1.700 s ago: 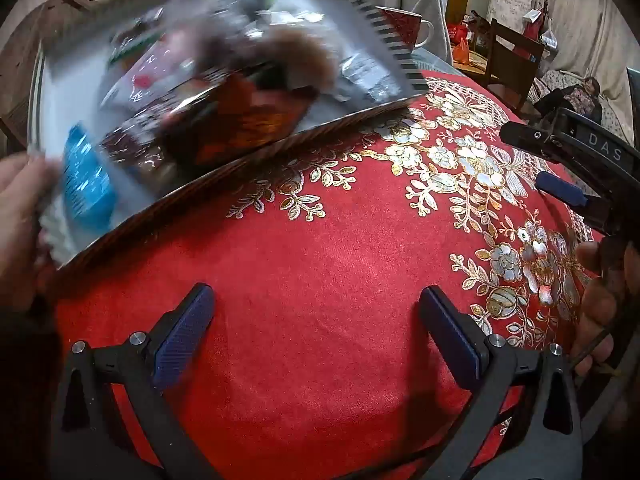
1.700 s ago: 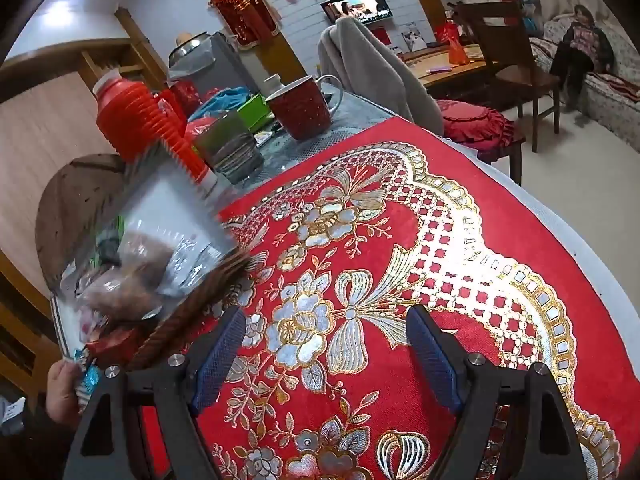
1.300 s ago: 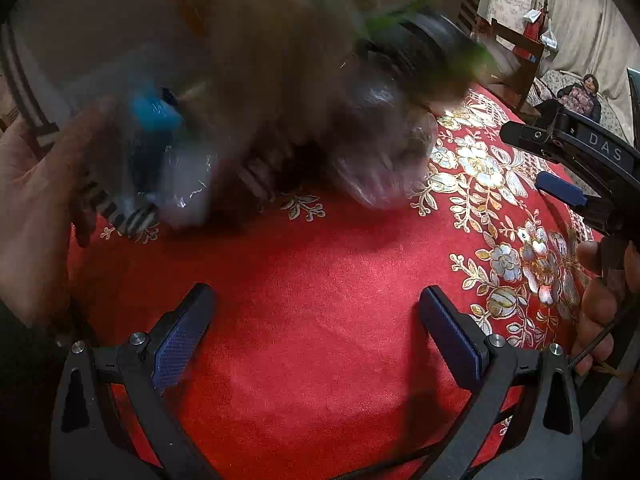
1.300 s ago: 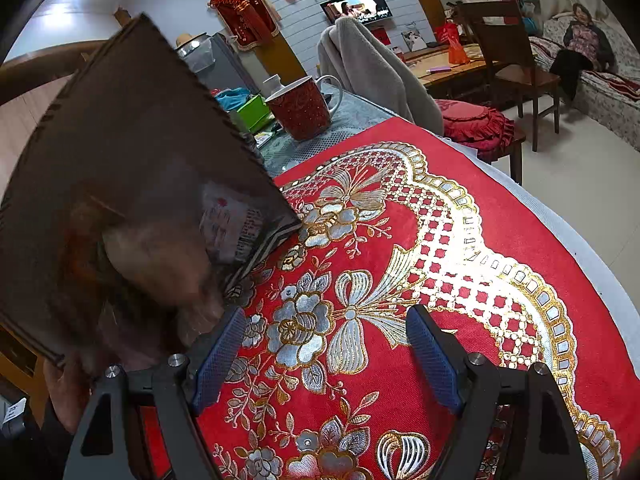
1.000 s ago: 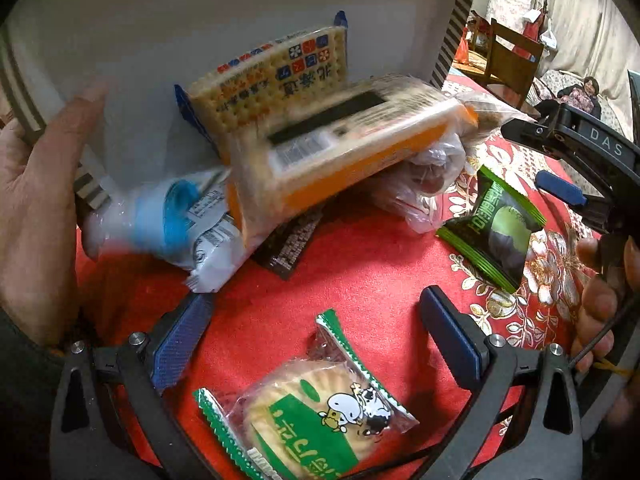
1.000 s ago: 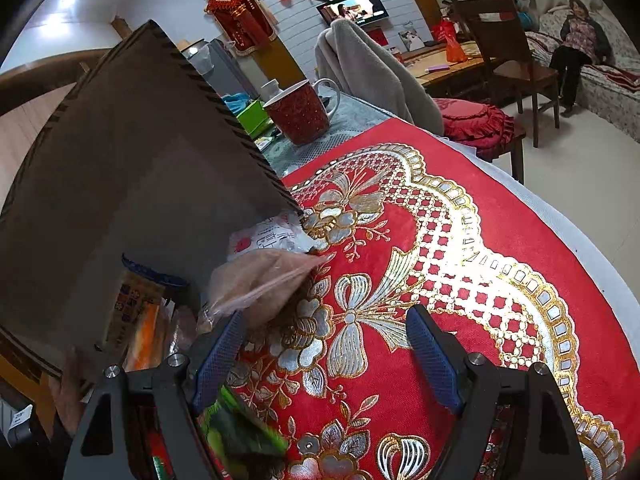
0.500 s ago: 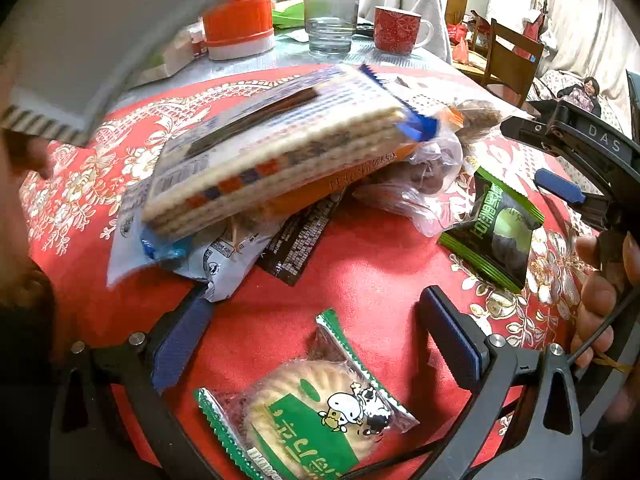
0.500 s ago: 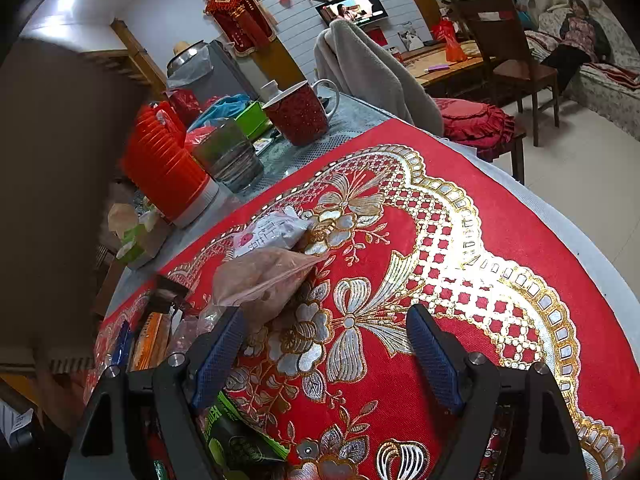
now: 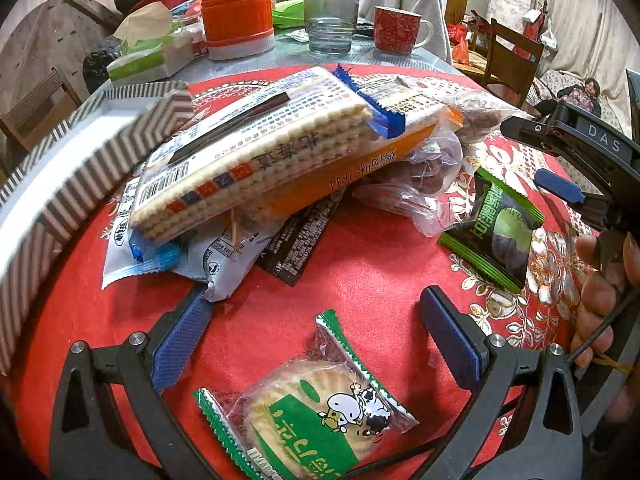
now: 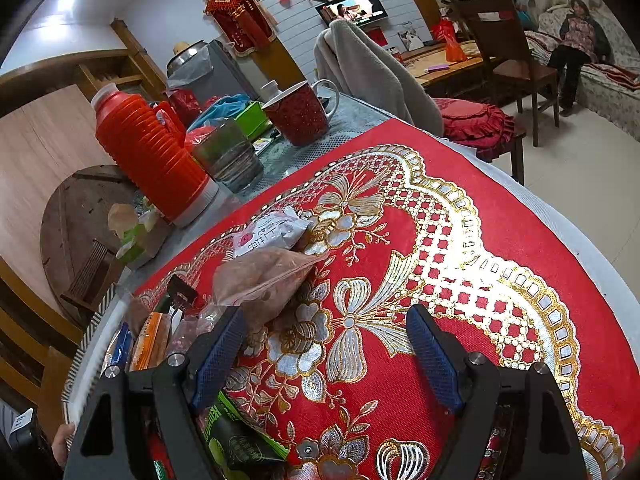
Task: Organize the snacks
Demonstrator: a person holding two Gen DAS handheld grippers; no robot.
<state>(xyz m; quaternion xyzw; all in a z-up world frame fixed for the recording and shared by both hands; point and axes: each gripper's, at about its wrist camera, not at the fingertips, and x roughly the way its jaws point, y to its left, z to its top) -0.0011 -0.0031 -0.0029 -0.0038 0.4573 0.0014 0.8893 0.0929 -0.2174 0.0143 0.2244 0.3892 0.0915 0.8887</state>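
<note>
I see a pile of snacks (image 9: 280, 160) on the red cloth (image 9: 360, 264), with a cookie pack (image 9: 308, 412) lying apart from it, between my left gripper (image 9: 316, 332) fingers. Both my left and right gripper (image 10: 328, 344) are wide open, holding nothing. A striped tray (image 9: 80, 160) sits left of the pile.

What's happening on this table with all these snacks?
A person holds a gripper in each hand over a red tablecloth. A heap of snack packets lies loose beside a striped tray. The left gripper and right gripper are both open, holding nothing; a cookie packet lies nearest the left one.
</note>
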